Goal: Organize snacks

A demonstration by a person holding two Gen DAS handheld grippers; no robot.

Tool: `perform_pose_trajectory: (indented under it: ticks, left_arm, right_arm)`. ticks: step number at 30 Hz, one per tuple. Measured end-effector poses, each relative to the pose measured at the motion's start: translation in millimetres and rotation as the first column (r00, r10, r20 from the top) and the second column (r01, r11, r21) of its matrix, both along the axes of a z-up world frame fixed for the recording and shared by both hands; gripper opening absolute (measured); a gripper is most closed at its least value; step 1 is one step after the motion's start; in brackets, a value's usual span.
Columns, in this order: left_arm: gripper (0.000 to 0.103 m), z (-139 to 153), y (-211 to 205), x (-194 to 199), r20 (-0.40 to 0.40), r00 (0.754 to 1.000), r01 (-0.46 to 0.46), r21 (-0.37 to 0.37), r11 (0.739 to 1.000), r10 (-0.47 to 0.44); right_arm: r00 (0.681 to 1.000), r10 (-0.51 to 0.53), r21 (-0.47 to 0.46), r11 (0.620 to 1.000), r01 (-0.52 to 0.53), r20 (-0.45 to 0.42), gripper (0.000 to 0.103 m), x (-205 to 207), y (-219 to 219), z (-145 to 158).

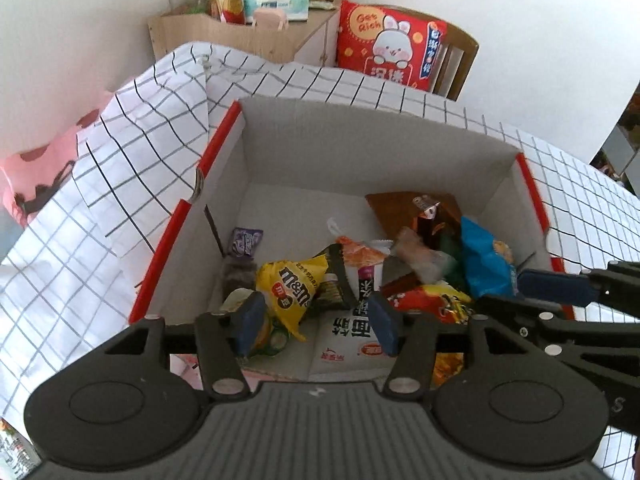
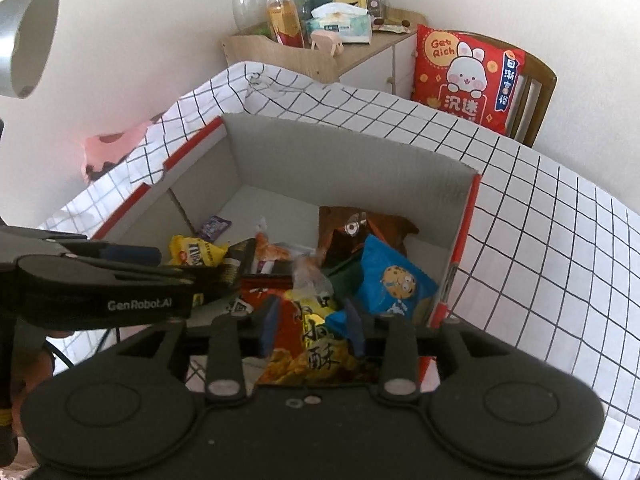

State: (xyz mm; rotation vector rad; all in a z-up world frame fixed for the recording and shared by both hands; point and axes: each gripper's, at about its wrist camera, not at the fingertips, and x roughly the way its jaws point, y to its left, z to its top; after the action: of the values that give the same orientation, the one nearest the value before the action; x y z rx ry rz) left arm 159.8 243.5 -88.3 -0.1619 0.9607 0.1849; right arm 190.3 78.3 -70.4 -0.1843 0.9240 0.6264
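Soft daylight, sharp, fisheye-warped edges

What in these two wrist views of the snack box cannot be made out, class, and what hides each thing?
- Box near wall: left wrist view, hidden behind the left gripper.
- White noodle packet: left wrist view, partly hidden by the gripper's fingers.
- Orange-yellow snack bag: right wrist view, lower end hidden behind the right gripper.
- Brown packet: right wrist view, label too small; blue cookie bag overlaps it.

In the left wrist view, the box fills the centre; snack packets lie inside it, a cabinet sits behind at upper left.
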Motion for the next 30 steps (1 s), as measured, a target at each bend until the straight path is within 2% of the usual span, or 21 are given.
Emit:
perform_pose_trajectory:
  ticks: [4, 6, 10, 14, 18, 21, 24, 29, 30]
  left_arm:
    - [0.063, 13.8, -4.7, -13.5, 0.039, 0.999, 0.009, 0.01, 1.0, -0.009]
    - [0.063, 20.4, -7.4, -19.3, 0.057, 0.998, 0.014, 0.011, 1.0, -0.015]
    - [0.065, 32.8, -12.4, -31.3, 0.093, 0.995, 0.021, 0.022, 1.0, -0.023]
    - [0.066, 45.6, -16.3, -44.0, 0.129, 0.991, 0.029, 0.02, 0.999, -0.031]
    - [0.074, 58.5, -21.4, -56.4, 0.168, 0.985, 0.038, 0.015, 0.999, -0.04]
    - [0.075, 68.7, -26.0, -65.8, 0.201, 0.978, 0.05, 0.022, 0.999, -0.053]
    - [0.084, 76.8, -29.7, -75.0, 0.227, 0.972, 0.061, 0.016, 0.998, -0.063]
    - [0.084, 86.2, -36.3, -87.8, 0.257, 0.963, 0.073, 0.015, 0.997, -0.074]
    - [0.088, 87.5, -37.1, -90.3, 0.262, 0.962, 0.075, 0.012, 0.997, -0.075]
  right_arm:
    - [1.0, -0.001, 0.044, 0.999, 0.0, 0.021, 0.051, -10.3, -10.1, 15.3]
    - [0.999, 0.0, 0.056, 0.998, -0.003, 0.048, 0.064, -17.6, -15.8, 23.4]
    - [0.997, -0.009, 0.103, 0.995, 0.001, 0.075, 0.07, -30.3, -28.6, 40.4]
    - [0.993, -0.028, 0.15, 0.989, 0.01, 0.119, 0.082, -43.4, -44.0, 58.0]
    - [0.987, -0.046, 0.182, 0.983, 0.018, 0.151, 0.088, -55.1, -57.0, 71.3]
    - [0.984, -0.068, 0.212, 0.977, 0.032, 0.162, 0.094, -64.8, -65.7, 78.3]
    - [0.978, -0.09, 0.225, 0.973, 0.046, 0.188, 0.101, -74.7, -73.7, 83.8]
    - [0.965, -0.122, 0.242, 0.968, 0.064, 0.231, 0.103, -90.9, -86.0, 87.4]
    - [0.966, -0.128, 0.25, 0.966, 0.069, 0.227, 0.103, -92.8, -88.6, 86.9]
